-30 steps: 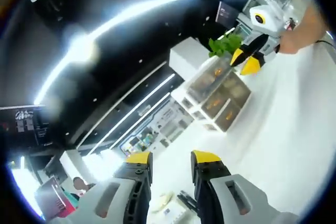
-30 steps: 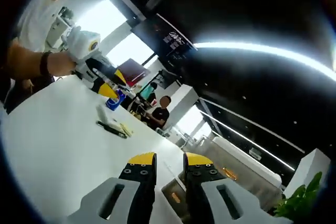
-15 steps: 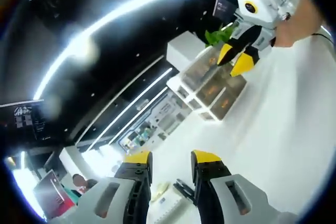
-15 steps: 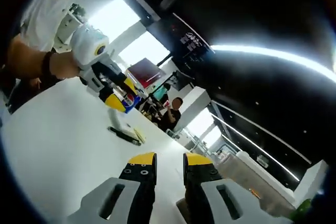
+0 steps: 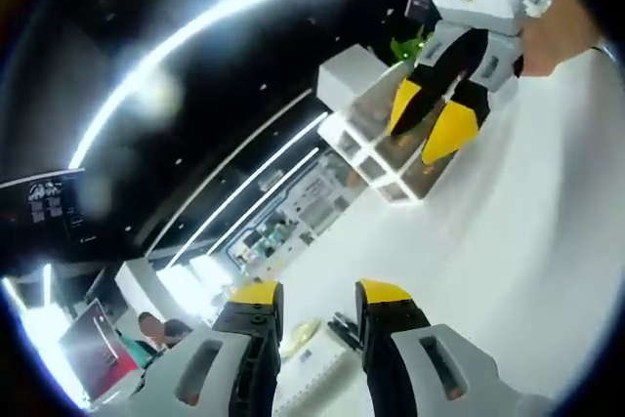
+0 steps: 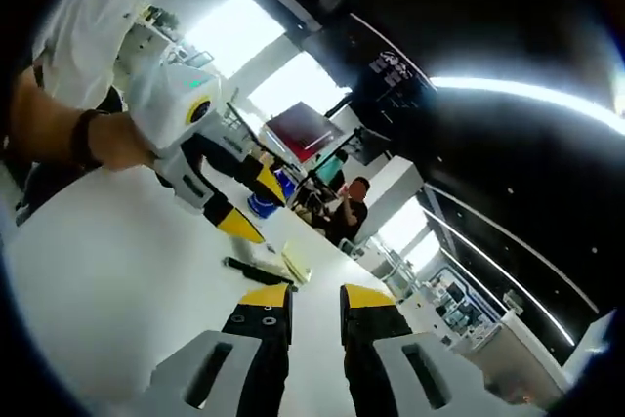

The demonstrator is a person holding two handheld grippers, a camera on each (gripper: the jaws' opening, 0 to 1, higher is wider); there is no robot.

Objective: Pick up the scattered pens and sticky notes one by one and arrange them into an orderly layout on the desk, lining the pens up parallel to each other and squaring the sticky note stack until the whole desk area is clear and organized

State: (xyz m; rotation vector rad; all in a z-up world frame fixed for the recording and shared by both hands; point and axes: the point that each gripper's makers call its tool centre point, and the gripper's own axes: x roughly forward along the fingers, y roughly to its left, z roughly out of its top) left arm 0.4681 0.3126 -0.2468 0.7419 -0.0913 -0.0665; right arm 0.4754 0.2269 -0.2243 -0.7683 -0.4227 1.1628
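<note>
Both grippers are above the white desk [image 5: 547, 241] with nothing held: left gripper [image 5: 320, 292] jaws a small gap apart, right gripper [image 6: 315, 293] likewise, approx. parallel. A black pen [image 6: 256, 270] and a yellowish sticky-note pad [image 6: 296, 265] lie together just ahead of the right jaws, w/ the left gripper's yellow tips just beyond them. Judged early stage: no pickup made yet, nothing lined up or squared, so lining pens and squaring notes all remain.

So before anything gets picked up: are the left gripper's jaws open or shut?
Open and empty. The left gripper shows a clear gap between its yellow tips, with the white desk visible through it.
</note>
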